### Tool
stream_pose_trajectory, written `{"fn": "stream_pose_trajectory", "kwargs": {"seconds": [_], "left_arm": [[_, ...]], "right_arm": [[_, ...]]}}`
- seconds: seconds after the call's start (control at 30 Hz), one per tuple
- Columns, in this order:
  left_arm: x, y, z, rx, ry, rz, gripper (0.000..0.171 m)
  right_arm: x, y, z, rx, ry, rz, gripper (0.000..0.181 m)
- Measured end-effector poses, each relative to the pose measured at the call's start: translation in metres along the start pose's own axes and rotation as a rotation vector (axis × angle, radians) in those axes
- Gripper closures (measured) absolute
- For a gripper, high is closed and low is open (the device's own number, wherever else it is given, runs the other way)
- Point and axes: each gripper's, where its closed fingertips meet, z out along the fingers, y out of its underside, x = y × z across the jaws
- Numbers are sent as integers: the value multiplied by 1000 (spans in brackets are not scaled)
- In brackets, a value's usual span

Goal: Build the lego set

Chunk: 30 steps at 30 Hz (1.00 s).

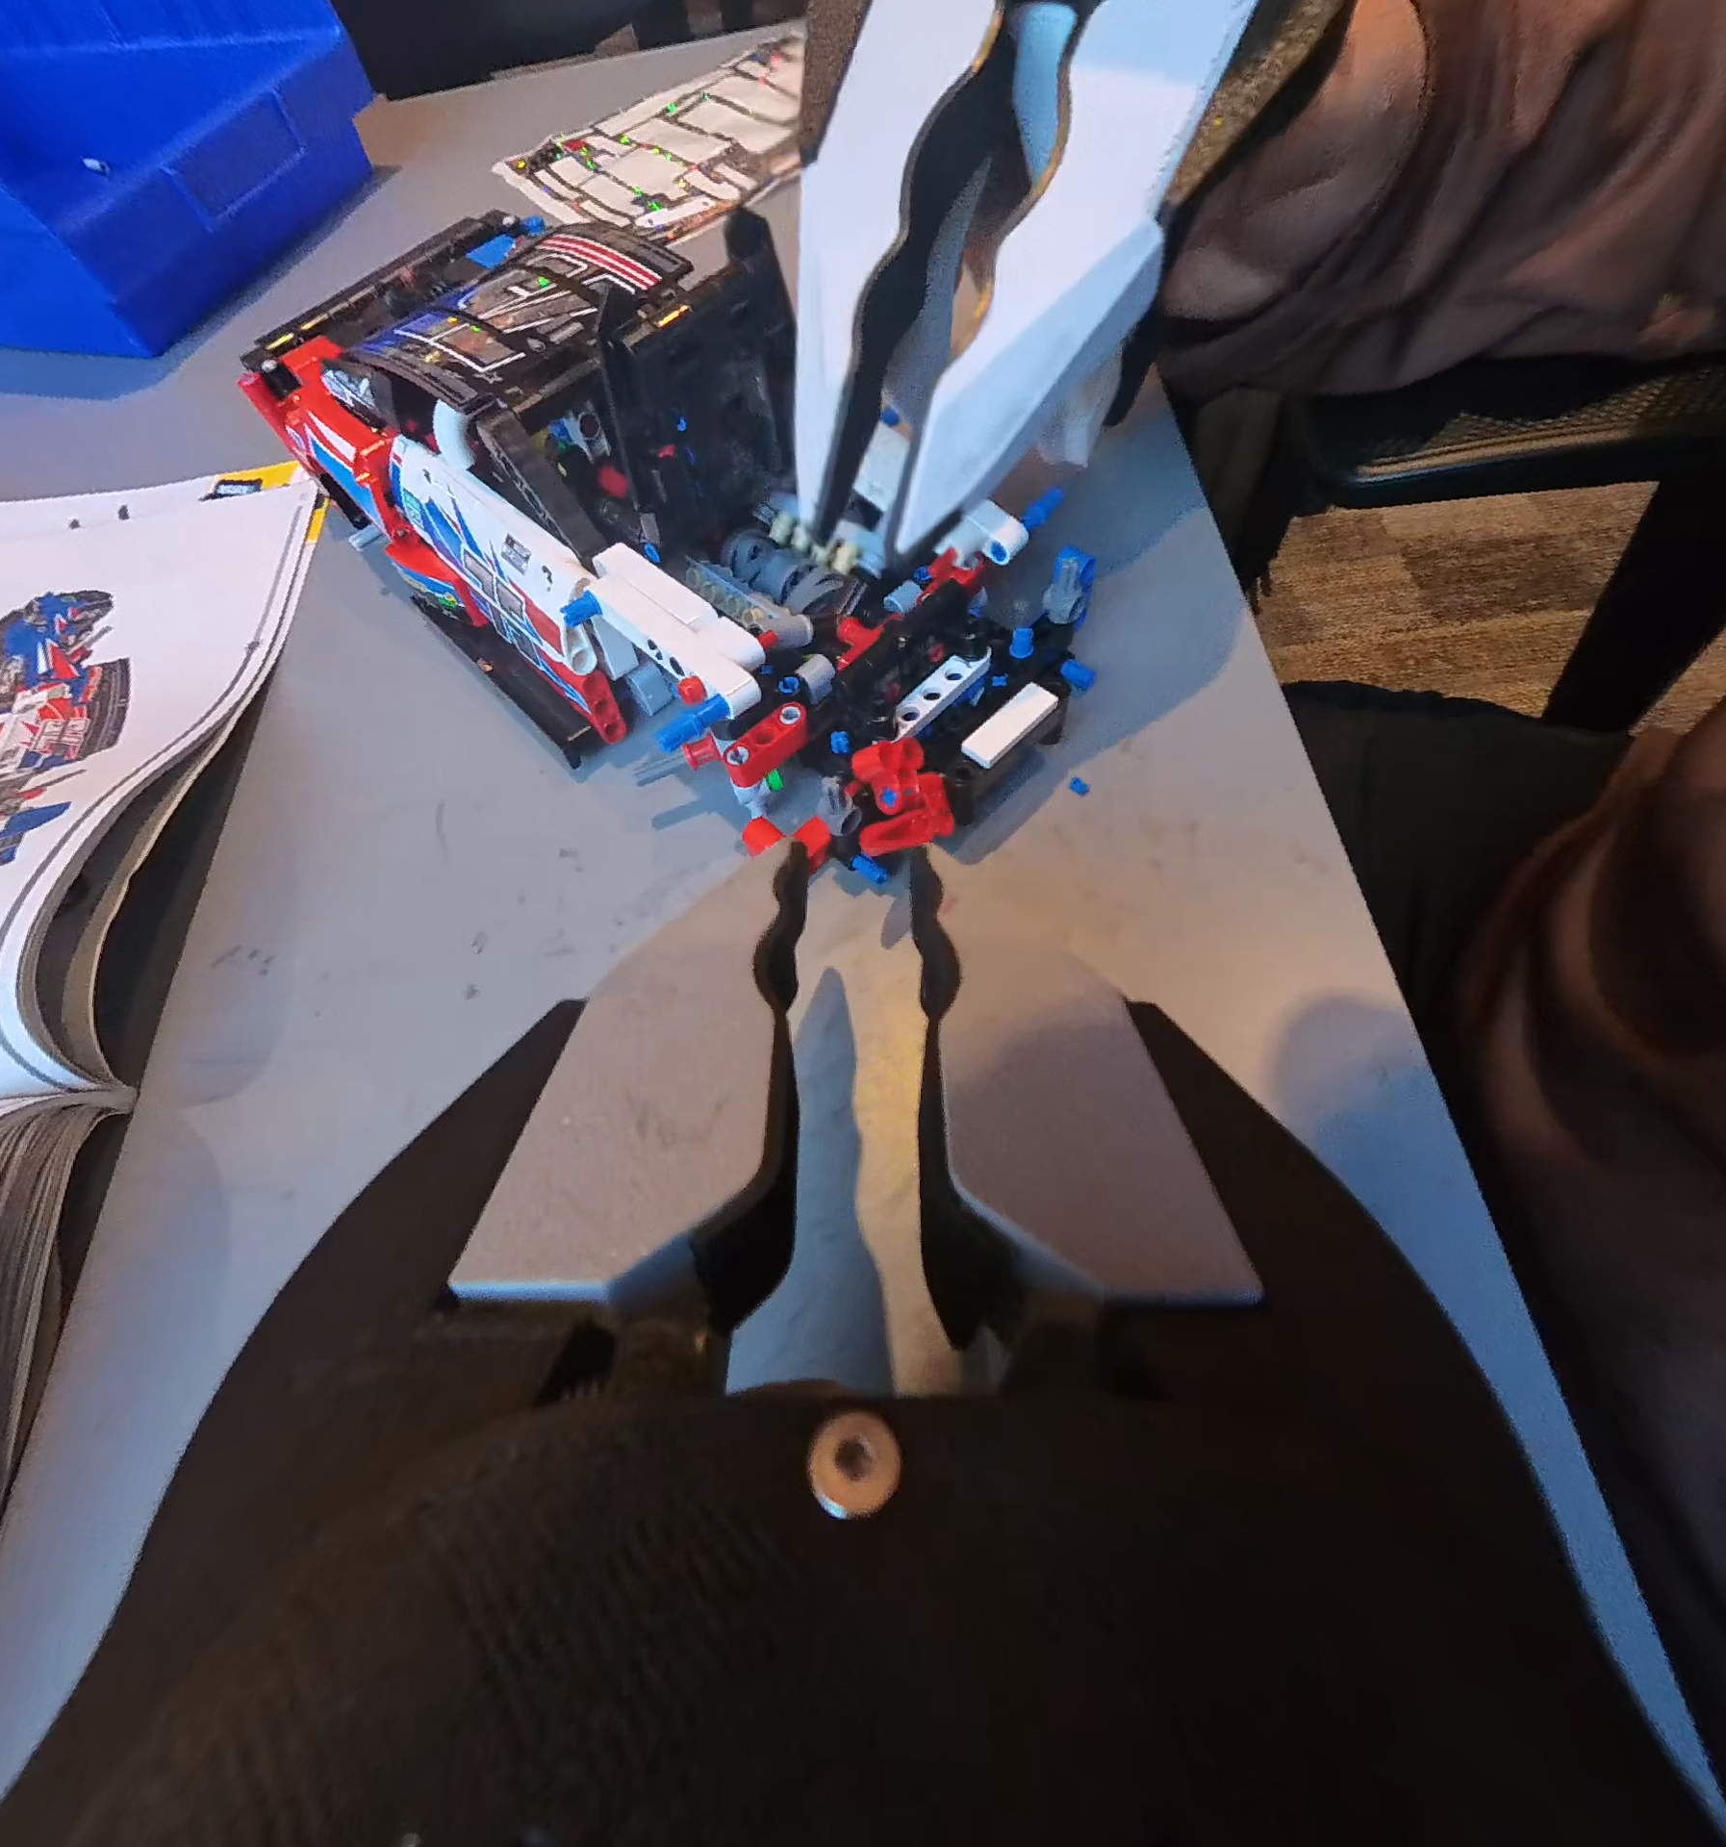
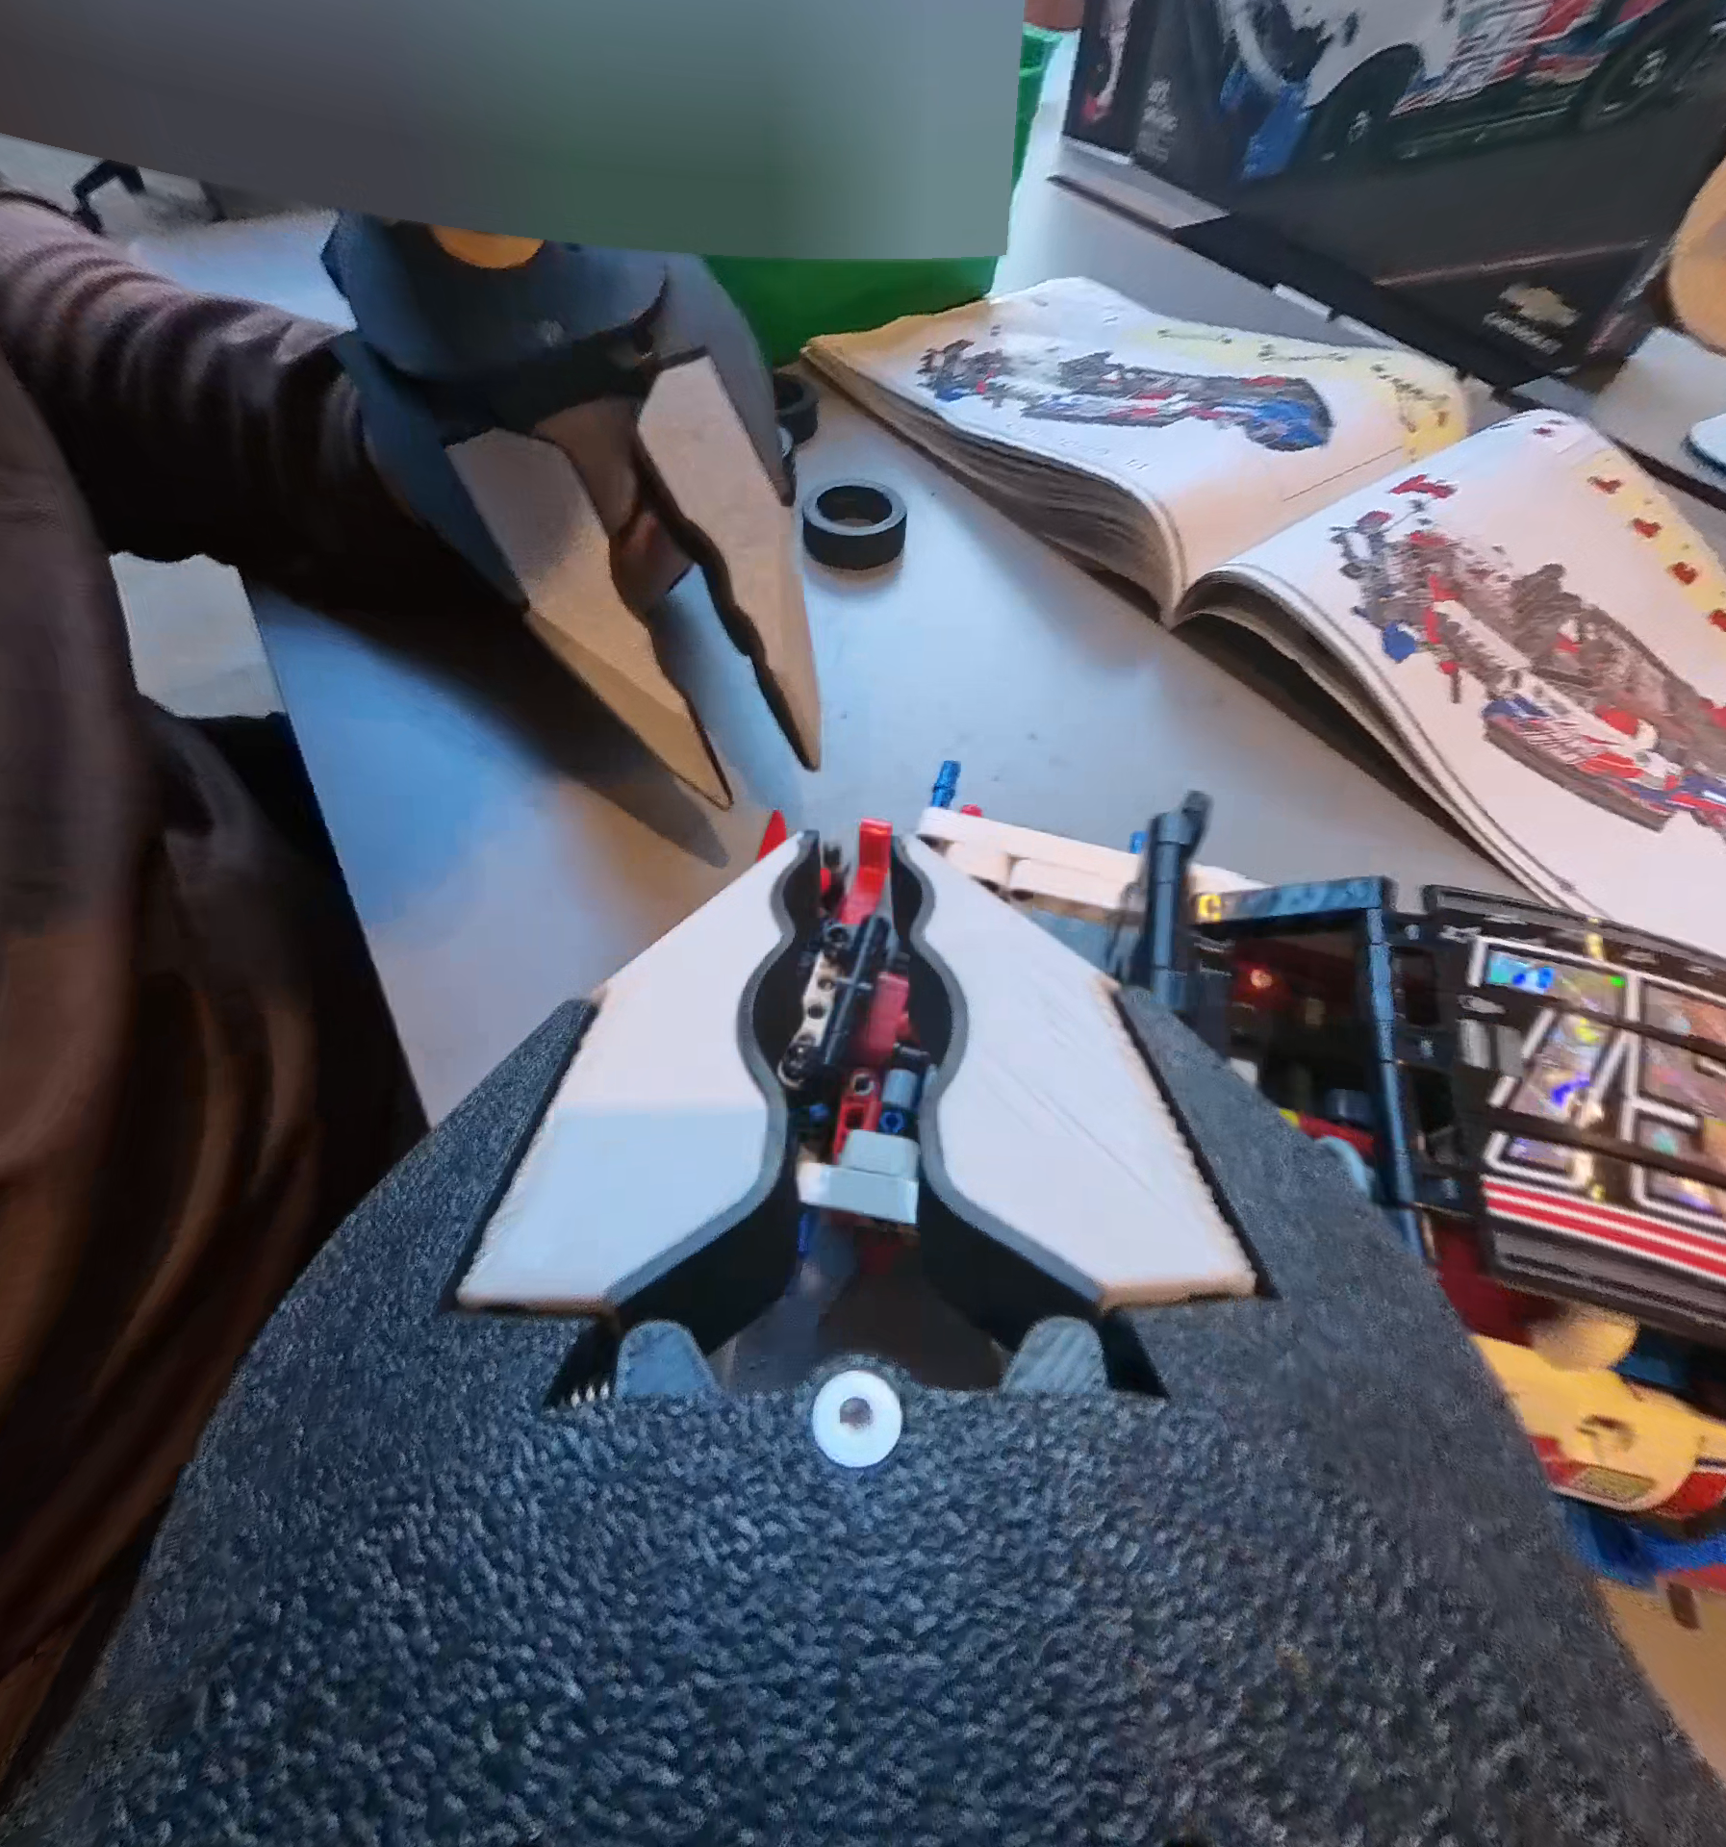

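Your right gripper (image 1: 854,520) came down from above onto the bare rear chassis (image 1: 899,700) of the car (image 1: 499,480), its white fingers drawn close together around the grey and tan parts at the middle of the frame; whether they actually pinched a piece or only straddled it, the views did not settle. Your left gripper (image 1: 854,870) held nothing: its jaws stood a little apart, tips hovering just short of the red pieces (image 1: 889,790) at the chassis's near end, seemingly clear of them. The car sat on the grey bench (image 1: 439,900) near its right-hand edge, with the open manual (image 1: 89,700) to the left and the blue bin (image 1: 119,170) beyond. Its long axis ran diagonally in your left wrist view, the finished bodywork of red, white and black panels at the far left and the open frame trailing toward you on the near right; which end was the nose I could not say. I judged it light but awkward. The panelled shell looked stiff enough to push against, while the exposed frame bristled with blue pins (image 1: 1029,505) and small connectors that would likely pop off or shift under a sideways squeeze. The smooth stickered panels would probably slip between hard fingers. You were better placed to steady it by the black beams of the frame, or low across the body's flanks, pressing along the pins' own axes and never across them. A loose blue pin (image 1: 1079,788) lay beside the frame on the bench.
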Motion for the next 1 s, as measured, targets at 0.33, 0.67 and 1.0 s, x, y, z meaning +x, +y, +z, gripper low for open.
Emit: {"fn": "stream_pose_trajectory", "kwargs": {"seconds": [0.33, 0.67, 1.0], "left_arm": [[17, 17, 21, -174, 130, -43, 149], [10, 2, 12, -59, 186, -206, 163], [10, 6, 17, -95, 233, -338, 171]], "right_arm": [[-19, 18, 17, -145, -18, -126, 166], [-20, 19, 19, -165, -17, -136, 166], [-22, 22, 21, -194, -4, -182, 165]]}}
